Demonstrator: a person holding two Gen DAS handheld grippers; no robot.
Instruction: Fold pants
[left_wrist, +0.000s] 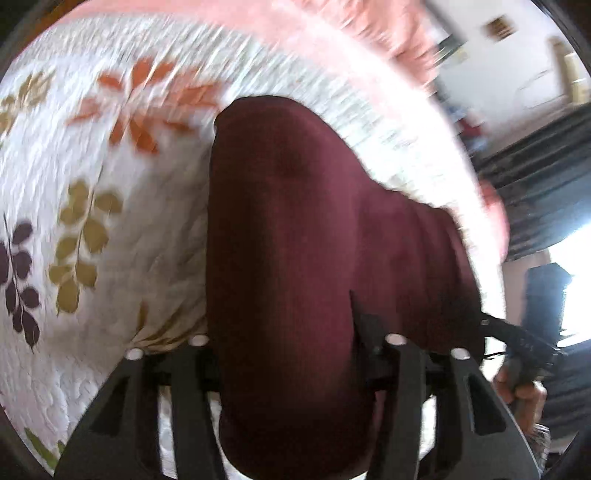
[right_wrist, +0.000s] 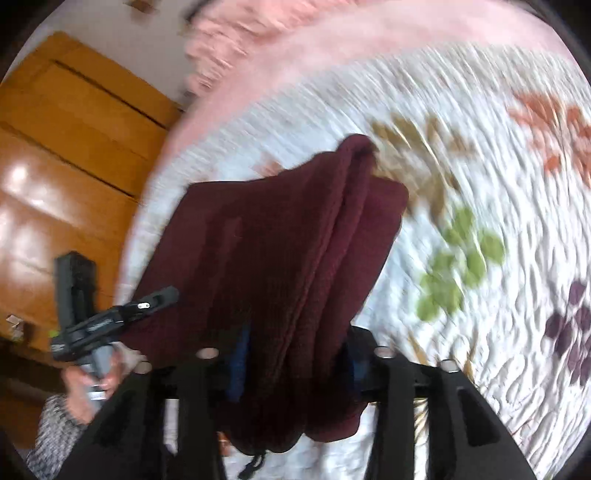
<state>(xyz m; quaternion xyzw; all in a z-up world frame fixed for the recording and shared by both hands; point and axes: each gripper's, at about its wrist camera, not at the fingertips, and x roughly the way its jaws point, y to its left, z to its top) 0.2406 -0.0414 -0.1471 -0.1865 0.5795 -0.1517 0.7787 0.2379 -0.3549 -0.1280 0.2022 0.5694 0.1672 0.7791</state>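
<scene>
The dark maroon pants (left_wrist: 295, 229) hang folded over a white quilt with leaf prints (left_wrist: 110, 192). My left gripper (left_wrist: 291, 354) is shut on one end of the pants, cloth bunched between its fingers. My right gripper (right_wrist: 295, 354) is shut on the other end of the pants (right_wrist: 280, 251), which fall in several layers. The right gripper also shows at the right edge of the left wrist view (left_wrist: 517, 336). The left gripper shows at the left of the right wrist view (right_wrist: 110, 317), held by a hand. Both views are blurred by motion.
A pink blanket (left_wrist: 332, 44) lies along the far side of the quilt. A wooden door or wardrobe (right_wrist: 66, 155) stands left of the bed. Dark curtains (left_wrist: 546, 184) and a bright window are at the right.
</scene>
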